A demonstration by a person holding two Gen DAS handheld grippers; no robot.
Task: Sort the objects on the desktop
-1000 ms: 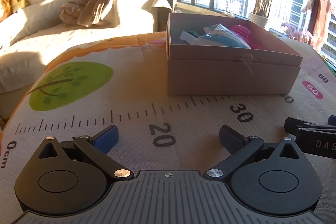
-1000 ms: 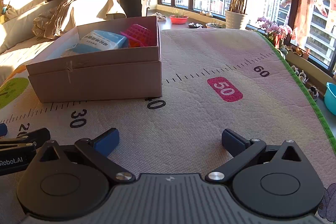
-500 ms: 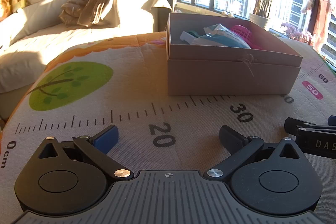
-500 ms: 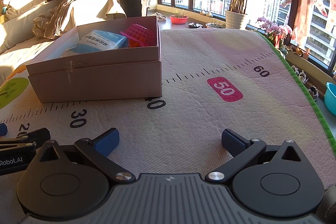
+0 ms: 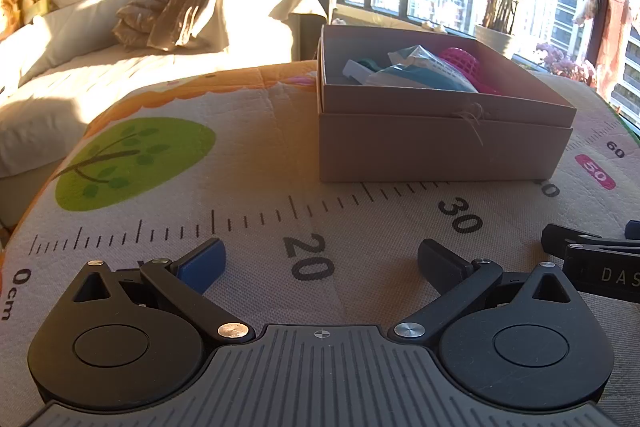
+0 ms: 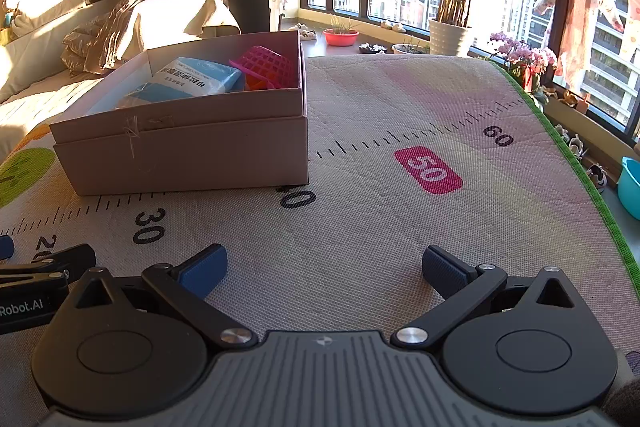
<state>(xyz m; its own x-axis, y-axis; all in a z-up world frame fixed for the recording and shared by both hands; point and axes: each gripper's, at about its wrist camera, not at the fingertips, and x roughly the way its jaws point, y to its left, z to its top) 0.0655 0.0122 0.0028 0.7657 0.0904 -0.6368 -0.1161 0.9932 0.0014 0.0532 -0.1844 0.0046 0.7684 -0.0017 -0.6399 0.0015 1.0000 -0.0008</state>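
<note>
A tan cardboard box (image 5: pixel 440 143) (image 6: pixel 192 151) stands on the printed ruler mat, beyond both grippers. Inside it lie a blue-and-white packet (image 6: pixel 196 79) (image 5: pixel 424 75) and a pink mesh basket (image 6: pixel 266 67) (image 5: pixel 460 61). My left gripper (image 5: pixel 320 263) rests low over the mat near the "20" mark, open, with nothing between its fingers. My right gripper (image 6: pixel 324 267) sits open and empty over the mat near the "40" mark. Each gripper's side shows at the edge of the other's view.
The mat (image 6: pixel 400 131) has a green border along its right edge (image 6: pixel 576 179). A bed with crumpled bedding (image 5: pixel 180 7) lies at the left. Potted plants (image 6: pixel 452 27) and a red bowl (image 6: pixel 341 37) line the window sill; a blue tub (image 6: pixel 630 187) sits at right.
</note>
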